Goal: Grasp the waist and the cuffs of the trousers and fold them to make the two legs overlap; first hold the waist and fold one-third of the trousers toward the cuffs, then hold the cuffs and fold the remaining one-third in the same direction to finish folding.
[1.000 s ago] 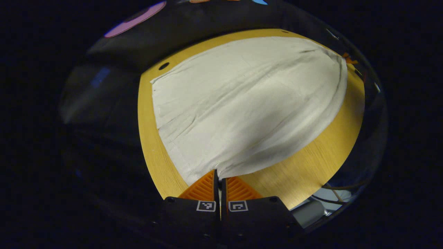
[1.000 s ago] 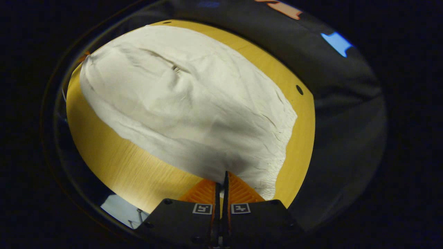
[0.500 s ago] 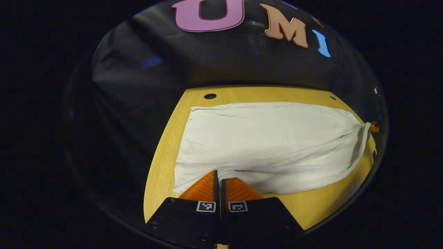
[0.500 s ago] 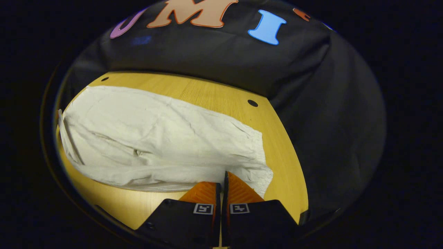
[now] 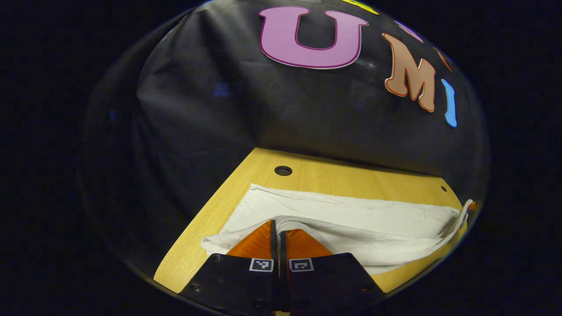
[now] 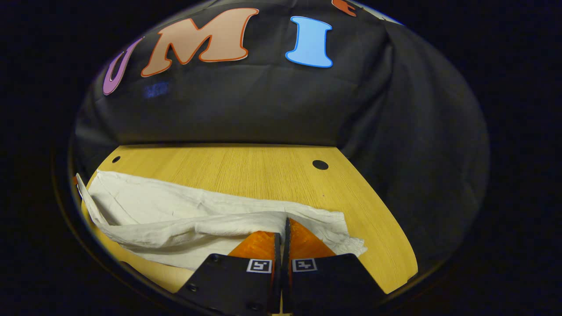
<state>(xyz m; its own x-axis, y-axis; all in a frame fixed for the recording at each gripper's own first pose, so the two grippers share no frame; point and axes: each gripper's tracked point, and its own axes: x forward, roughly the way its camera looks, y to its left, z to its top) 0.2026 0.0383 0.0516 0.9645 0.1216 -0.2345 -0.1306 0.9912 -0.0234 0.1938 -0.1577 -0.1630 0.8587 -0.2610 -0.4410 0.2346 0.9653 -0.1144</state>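
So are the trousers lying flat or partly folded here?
Partly folded: both grippers, left gripper and right gripper, pinch the near edge of the trousers over the lower layer.

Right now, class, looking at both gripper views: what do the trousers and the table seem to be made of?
Trousers: a soft, thin woven cloth, probably cotton or linen, matt and off-white; it creases, drapes and folds over itself where the left gripper and right gripper pinch it.
Table: wood or a wood-look laminate, yellow, smooth, with a fine straight grain and drilled round holes; which of the two cannot be told.
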